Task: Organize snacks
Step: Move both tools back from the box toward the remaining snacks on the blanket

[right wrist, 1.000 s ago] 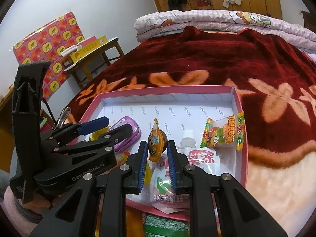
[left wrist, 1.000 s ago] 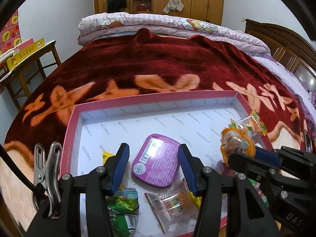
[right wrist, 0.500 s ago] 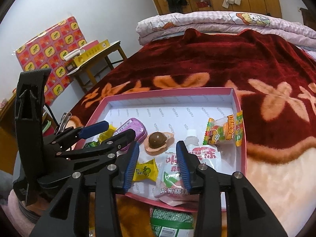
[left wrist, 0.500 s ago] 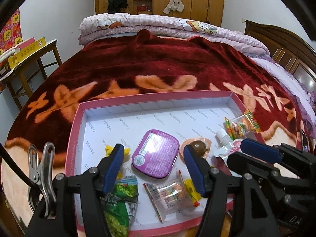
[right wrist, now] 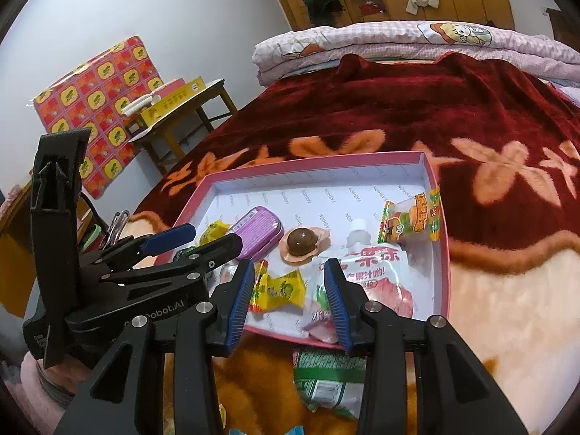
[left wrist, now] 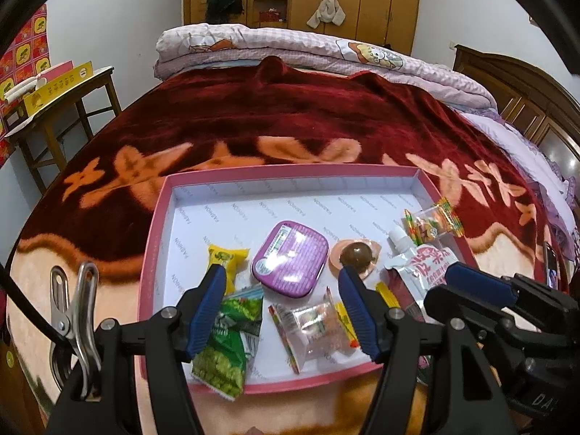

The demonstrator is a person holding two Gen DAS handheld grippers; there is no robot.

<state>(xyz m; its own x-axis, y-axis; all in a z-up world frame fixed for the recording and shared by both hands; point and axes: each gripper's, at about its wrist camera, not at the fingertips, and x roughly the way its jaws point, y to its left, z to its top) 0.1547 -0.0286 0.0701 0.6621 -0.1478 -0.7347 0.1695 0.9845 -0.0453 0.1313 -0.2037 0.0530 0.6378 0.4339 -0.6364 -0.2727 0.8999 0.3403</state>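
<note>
A pink-rimmed box (left wrist: 159, 224) lies on the red blanket with snacks in it. My left gripper (left wrist: 282, 271) hangs open just in front of a purple tin (left wrist: 290, 261), its pads clear of it. Beside the tin lies a brown jelly cup (left wrist: 357, 255). Under the left fingers are a green pea bag (left wrist: 228, 340) and a clear candy packet (left wrist: 315, 326). My right gripper (right wrist: 289, 265) is open too, above a yellow candy (right wrist: 282, 288) and a white-red pouch (right wrist: 377, 272), holding nothing. The jelly cup (right wrist: 302, 244) rests beyond its tips.
A gummy packet (right wrist: 411, 221) leans in the box's right corner. A green packet (right wrist: 326, 380) lies on the blanket outside the near rim. A wooden side table (right wrist: 188, 108) stands far left, and folded quilts (left wrist: 290, 47) lie at the bed's far end.
Both grippers opened and drew back toward me. The right one let go of the jelly cup, which now lies in the box. The left one's pads widened away from the purple tin.
</note>
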